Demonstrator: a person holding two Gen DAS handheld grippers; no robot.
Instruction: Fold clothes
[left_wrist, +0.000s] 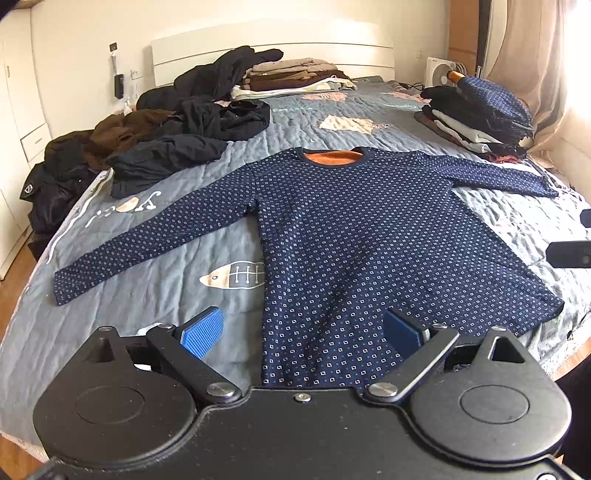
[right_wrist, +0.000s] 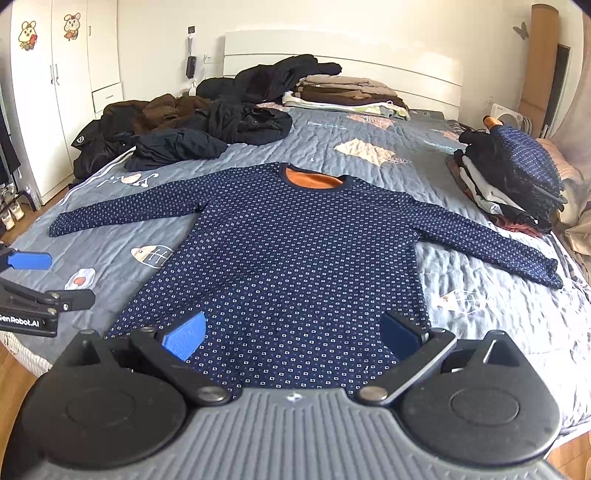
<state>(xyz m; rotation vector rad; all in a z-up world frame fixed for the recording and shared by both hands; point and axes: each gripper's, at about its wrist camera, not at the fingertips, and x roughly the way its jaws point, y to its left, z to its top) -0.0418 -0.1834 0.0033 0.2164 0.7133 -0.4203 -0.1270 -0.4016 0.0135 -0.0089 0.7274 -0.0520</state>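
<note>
A navy long-sleeved shirt (left_wrist: 354, 236) (right_wrist: 288, 258) with small white dots and an orange inner collar lies flat, face up, on the grey quilted bed, both sleeves spread out to the sides. My left gripper (left_wrist: 304, 332) hovers open over the shirt's lower left hem, with nothing between its blue pads. My right gripper (right_wrist: 295, 336) hovers open above the lower hem, also holding nothing. In the right wrist view the left gripper (right_wrist: 48, 280) shows at the left edge. In the left wrist view, parts of the right gripper (left_wrist: 570, 251) show at the right edge.
A heap of unfolded dark and brown clothes (left_wrist: 159, 140) (right_wrist: 192, 125) covers the bed's far left. Folded stacks sit by the headboard (left_wrist: 295, 77) (right_wrist: 343, 92) and at the right edge (left_wrist: 480, 114) (right_wrist: 513, 177). A white wardrobe (right_wrist: 48, 92) stands left of the bed.
</note>
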